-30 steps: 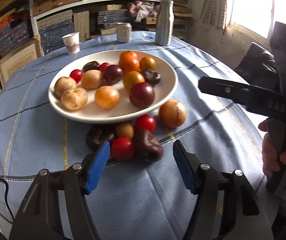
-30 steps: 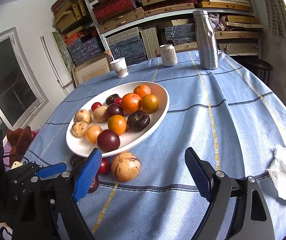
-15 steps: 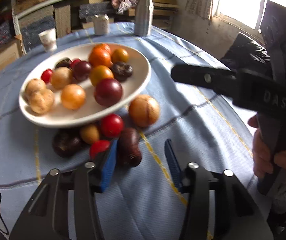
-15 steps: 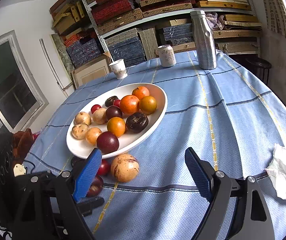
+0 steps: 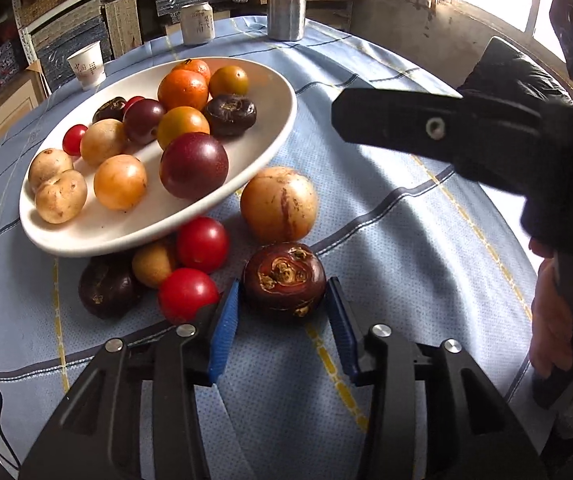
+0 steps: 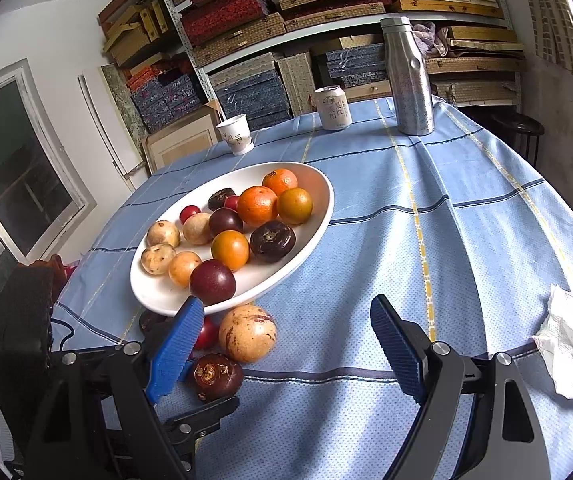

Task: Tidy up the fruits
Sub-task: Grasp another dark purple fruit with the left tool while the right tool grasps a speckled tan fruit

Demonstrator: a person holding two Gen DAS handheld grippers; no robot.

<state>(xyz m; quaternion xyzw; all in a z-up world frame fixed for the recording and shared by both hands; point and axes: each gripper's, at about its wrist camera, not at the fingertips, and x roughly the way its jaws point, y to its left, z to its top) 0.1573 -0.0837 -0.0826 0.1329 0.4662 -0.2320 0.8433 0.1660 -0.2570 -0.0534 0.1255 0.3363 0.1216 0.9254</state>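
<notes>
A white oval plate [image 5: 278, 92] [image 6: 318, 220] holds several fruits. Loose fruits lie on the blue cloth by its near rim: a big tan fruit [image 5: 279, 204] [image 6: 247, 338], two red tomatoes [image 5: 202, 244], a small tan fruit [image 5: 153, 263] and two dark brown ones. My left gripper [image 5: 282, 320] is open, its blue pads on either side of one dark brown fruit [image 5: 284, 280] [image 6: 216, 376], with small gaps showing. My right gripper [image 6: 282, 344] is open and empty above the cloth, right of the loose fruits.
A paper cup [image 6: 236, 135], a drink can [image 6: 332, 107] and a steel bottle [image 6: 408, 80] stand at the table's far edge. A crumpled tissue [image 6: 570, 352] lies at the right. Shelves of boxes are behind. The right gripper's body [image 5: 466, 136] hangs beside the left.
My left gripper has moved forward and right, and its pads now stand around the dark brown fruit and are closer together. The right gripper has barely moved.
</notes>
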